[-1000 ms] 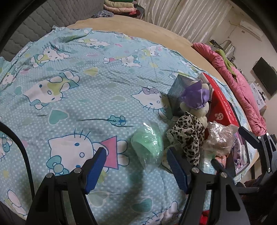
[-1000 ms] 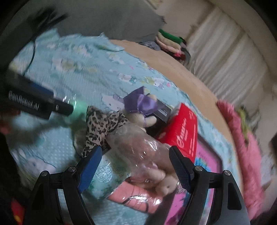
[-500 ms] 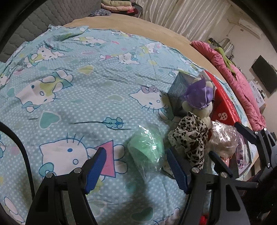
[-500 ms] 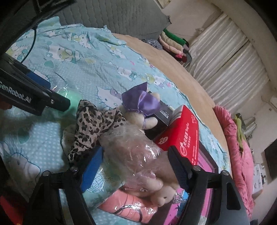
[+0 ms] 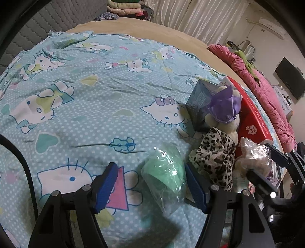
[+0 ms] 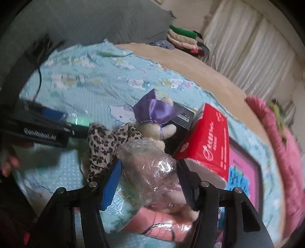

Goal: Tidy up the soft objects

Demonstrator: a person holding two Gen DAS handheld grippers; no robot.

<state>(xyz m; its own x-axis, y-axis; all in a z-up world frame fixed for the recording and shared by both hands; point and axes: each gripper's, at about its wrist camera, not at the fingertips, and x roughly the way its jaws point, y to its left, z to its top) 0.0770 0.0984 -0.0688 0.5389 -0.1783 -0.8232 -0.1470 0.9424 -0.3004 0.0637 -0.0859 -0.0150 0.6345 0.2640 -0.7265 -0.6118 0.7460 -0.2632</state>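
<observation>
On the blue cartoon-cat blanket [image 5: 80, 118] lies a heap of soft things. My left gripper [image 5: 152, 188] is open, with a green item in clear plastic [image 5: 164, 174] between its blue pads, against the right pad. Beside it lie a leopard-print cloth [image 5: 215, 158] and a cream plush with a purple satin cap [image 5: 225, 108]. My right gripper [image 6: 148, 183] has narrowed around a plush wrapped in clear plastic [image 6: 150, 162]; both pads sit at its sides. The leopard cloth [image 6: 103, 145] and purple-capped plush [image 6: 156, 116] show behind it.
A red tissue pack [image 6: 207, 141] and a dark box [image 6: 183, 116] stand right of the heap, a blue box [image 5: 200, 99] behind the plush. A pink book [image 6: 244, 175], a patterned tissue pack [image 6: 122, 206], a pink quilt [image 5: 266, 87] and folded clothes [image 5: 124, 7] are around.
My left gripper has slid forward so the green bag lies between its pads. My right gripper has moved onto the wrapped plush and its jaws have narrowed around it.
</observation>
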